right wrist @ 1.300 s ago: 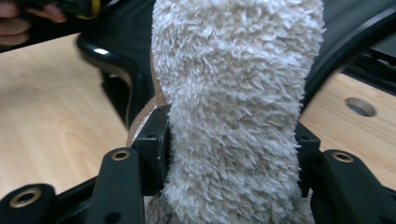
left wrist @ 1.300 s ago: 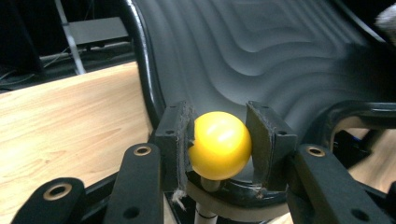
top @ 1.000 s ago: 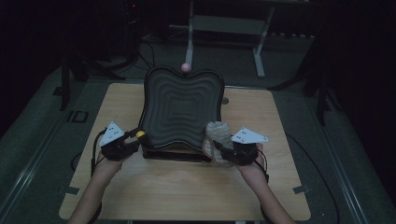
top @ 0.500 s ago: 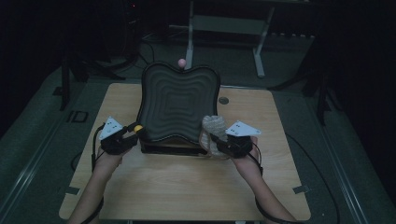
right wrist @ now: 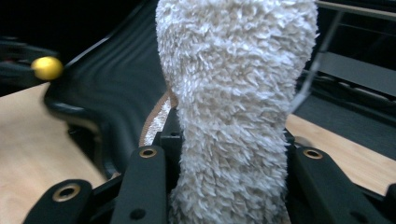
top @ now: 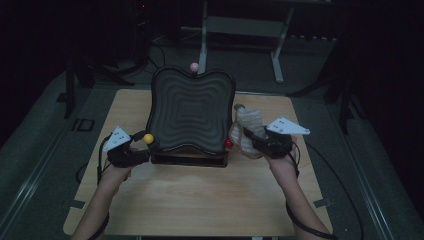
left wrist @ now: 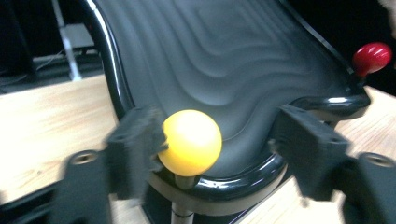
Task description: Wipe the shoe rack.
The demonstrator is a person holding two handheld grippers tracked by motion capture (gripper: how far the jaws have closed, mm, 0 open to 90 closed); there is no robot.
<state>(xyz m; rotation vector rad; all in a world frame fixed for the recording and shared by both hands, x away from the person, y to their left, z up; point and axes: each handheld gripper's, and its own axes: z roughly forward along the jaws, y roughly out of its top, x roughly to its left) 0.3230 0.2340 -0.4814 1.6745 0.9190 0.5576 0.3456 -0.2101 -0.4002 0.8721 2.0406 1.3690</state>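
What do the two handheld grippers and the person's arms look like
Both the left gripper and the right gripper are black, each topped by a pale grey three-cornered plate and trailing a black cable. Up close, the left one's jaws are blocky black fingers with round metal-ringed screw holes. The forearms come in bare, with no sleeves or gloves in the high view.

Both forearms reach forward from below. The left claw [top: 142,145] has just been opening, jaws wide apart. The right claw [top: 250,137], raised slightly, has been closing, jaws clamped.
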